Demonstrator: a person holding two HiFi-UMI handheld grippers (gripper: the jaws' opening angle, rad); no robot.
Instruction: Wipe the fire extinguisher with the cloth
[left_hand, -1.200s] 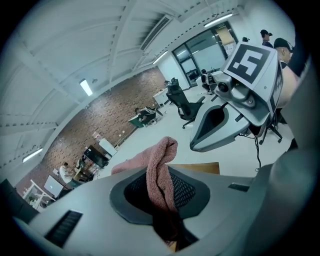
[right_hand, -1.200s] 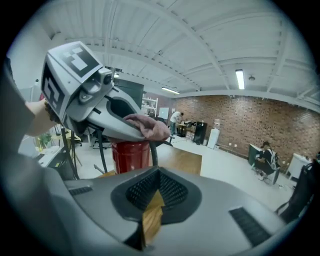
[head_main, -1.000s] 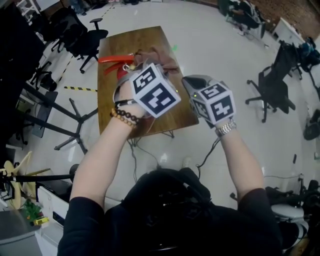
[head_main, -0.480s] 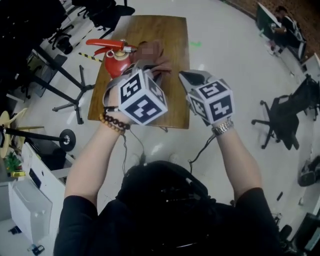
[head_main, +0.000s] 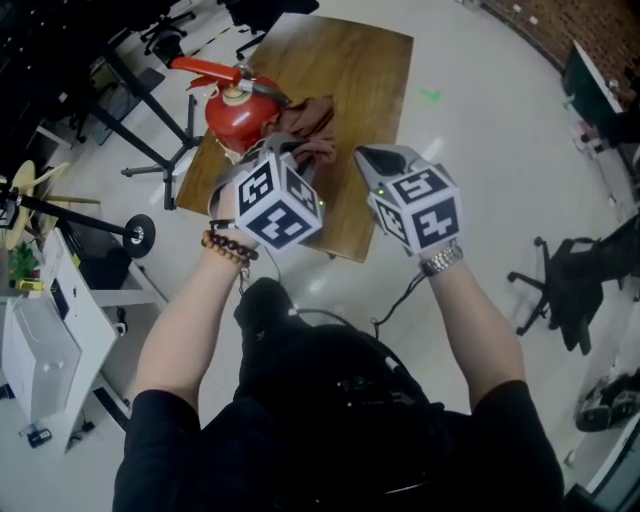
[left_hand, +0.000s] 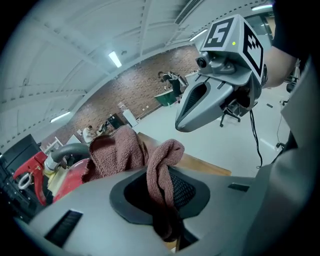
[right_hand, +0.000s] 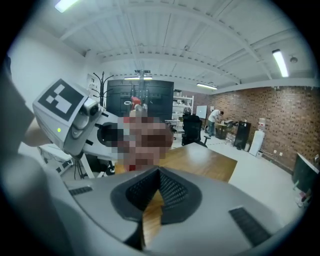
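The left gripper (left_hand: 162, 186) has its fingers closed partway on the brown-red cloth (left_hand: 120, 152). A rolled fold of the cloth runs down between the two pads, pinched there, and the rest bunches out ahead of the tips. That loose part lies against the red fire extinguisher (head_main: 232, 118), touching its right side and shoulder. The extinguisher is on the wooden table (head_main: 350, 70), close to the table's left edge, about midway along it, with its red handle reaching out past that edge. The right gripper (right_hand: 158, 186) hangs over the table's near right corner, beside the left one and apart from the cloth. Its fingers are pressed together with nothing between them, only bare wood showing below.
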